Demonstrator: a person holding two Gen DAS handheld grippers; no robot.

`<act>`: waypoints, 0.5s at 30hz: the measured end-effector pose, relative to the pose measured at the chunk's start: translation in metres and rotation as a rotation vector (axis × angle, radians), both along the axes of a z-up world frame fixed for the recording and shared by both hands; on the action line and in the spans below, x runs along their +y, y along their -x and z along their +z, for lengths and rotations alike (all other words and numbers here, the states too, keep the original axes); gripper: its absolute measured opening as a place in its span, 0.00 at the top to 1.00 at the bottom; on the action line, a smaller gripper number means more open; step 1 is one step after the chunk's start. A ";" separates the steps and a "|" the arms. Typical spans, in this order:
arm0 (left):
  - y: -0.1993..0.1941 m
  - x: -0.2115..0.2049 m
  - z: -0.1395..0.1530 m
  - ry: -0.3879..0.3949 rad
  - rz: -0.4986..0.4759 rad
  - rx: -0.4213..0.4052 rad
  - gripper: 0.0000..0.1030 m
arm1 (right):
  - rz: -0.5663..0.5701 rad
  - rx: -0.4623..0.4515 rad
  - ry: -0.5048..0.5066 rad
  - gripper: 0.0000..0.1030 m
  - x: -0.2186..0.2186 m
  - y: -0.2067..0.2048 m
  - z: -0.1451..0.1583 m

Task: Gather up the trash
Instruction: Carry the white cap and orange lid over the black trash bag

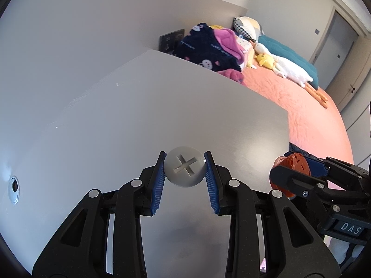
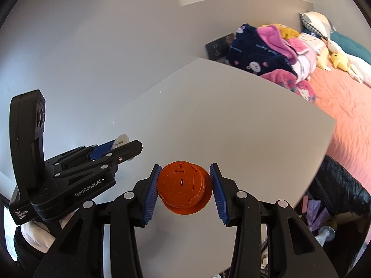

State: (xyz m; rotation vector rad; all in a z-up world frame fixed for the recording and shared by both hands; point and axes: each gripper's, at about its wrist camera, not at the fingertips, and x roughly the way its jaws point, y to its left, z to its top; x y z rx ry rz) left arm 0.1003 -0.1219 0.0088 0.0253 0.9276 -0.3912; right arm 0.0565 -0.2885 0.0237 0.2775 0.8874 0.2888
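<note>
Above the grey table (image 1: 162,106) beside a bed (image 1: 313,106), the left gripper (image 1: 184,170) clamps a grey screw-head piece (image 1: 184,170) and the right gripper (image 2: 184,185) clamps an orange disc part (image 2: 183,186).

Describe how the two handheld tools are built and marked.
Both tools are black plastic linkages with silver rivets and ribbed blue pads. The left tool reads "GenRobot.AI" and "Data Acquisition System" and carries an upright black camera housing. The right tool shows a "DAS" label in the left wrist view.
</note>
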 end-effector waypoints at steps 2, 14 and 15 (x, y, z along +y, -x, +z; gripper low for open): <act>0.003 -0.008 0.000 -0.004 -0.014 0.001 0.69 | -0.016 -0.004 -0.001 0.57 -0.008 0.008 0.002; 0.017 -0.058 0.003 -0.001 -0.131 -0.008 0.69 | -0.129 -0.023 -0.005 0.57 -0.056 0.044 0.005; 0.017 -0.062 0.004 -0.001 -0.141 -0.009 0.69 | -0.137 -0.024 -0.005 0.57 -0.059 0.047 0.005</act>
